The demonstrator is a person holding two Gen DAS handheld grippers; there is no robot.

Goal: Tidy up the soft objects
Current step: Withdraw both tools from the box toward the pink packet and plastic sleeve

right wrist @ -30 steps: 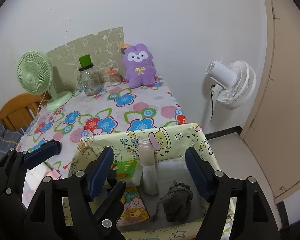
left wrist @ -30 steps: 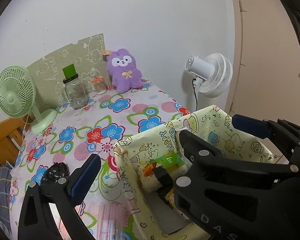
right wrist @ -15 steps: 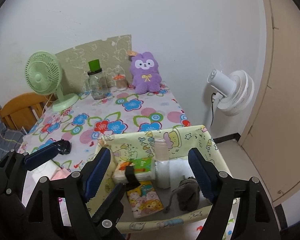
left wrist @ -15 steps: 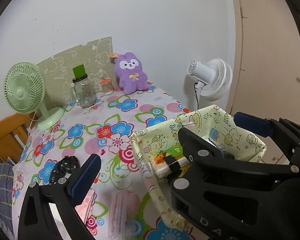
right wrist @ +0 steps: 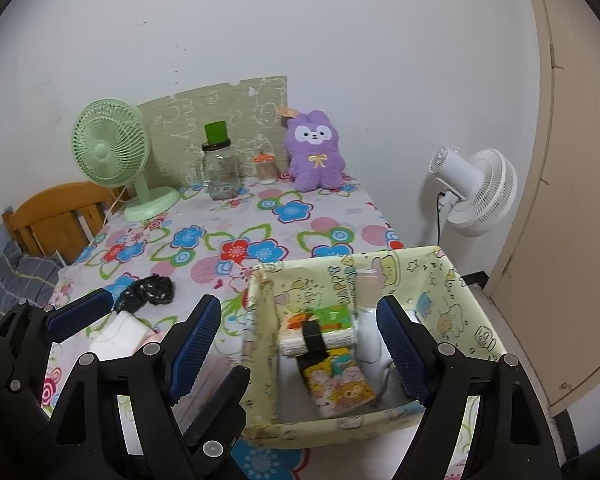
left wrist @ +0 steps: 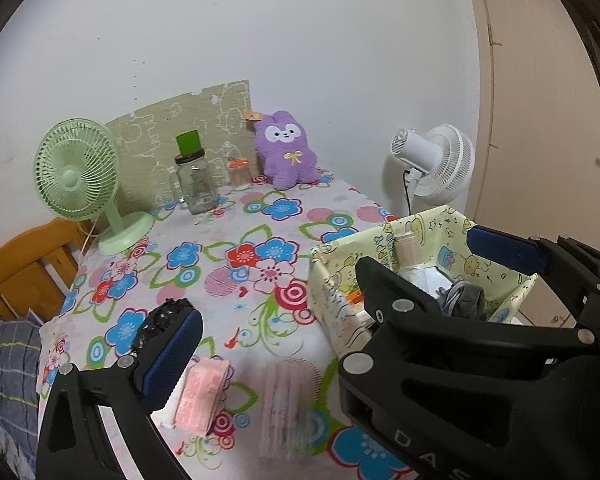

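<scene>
A yellow cartoon-print fabric basket [right wrist: 452, 292] stands at the table's near right. It holds a tissue pack, a bottle, a yellow packet and a grey soft item [left wrist: 462, 300]. My right gripper [right wrist: 298, 344] is open just in front of the basket, touching nothing. To its left my left gripper [left wrist: 296, 340] is open and empty; its right finger is hidden behind the right gripper. A black soft bundle [right wrist: 150, 290], a pink folded pack [left wrist: 202, 396] and a pink striped pack [left wrist: 288, 400] lie on the flowered cloth. Against the back wall sits a purple plush bunny [right wrist: 316, 152].
At the back stand a green desk fan [right wrist: 112, 148], a glass jar with a green lid [right wrist: 220, 168] and a small orange-lidded jar [right wrist: 265, 168]. A white fan [right wrist: 476, 192] stands right of the table, a wooden chair [right wrist: 52, 216] at the left.
Both grippers have drawn back from the basket, so more of the table and the pink packs show. The basket has stayed in place. The grey item is now hidden in the right wrist view.
</scene>
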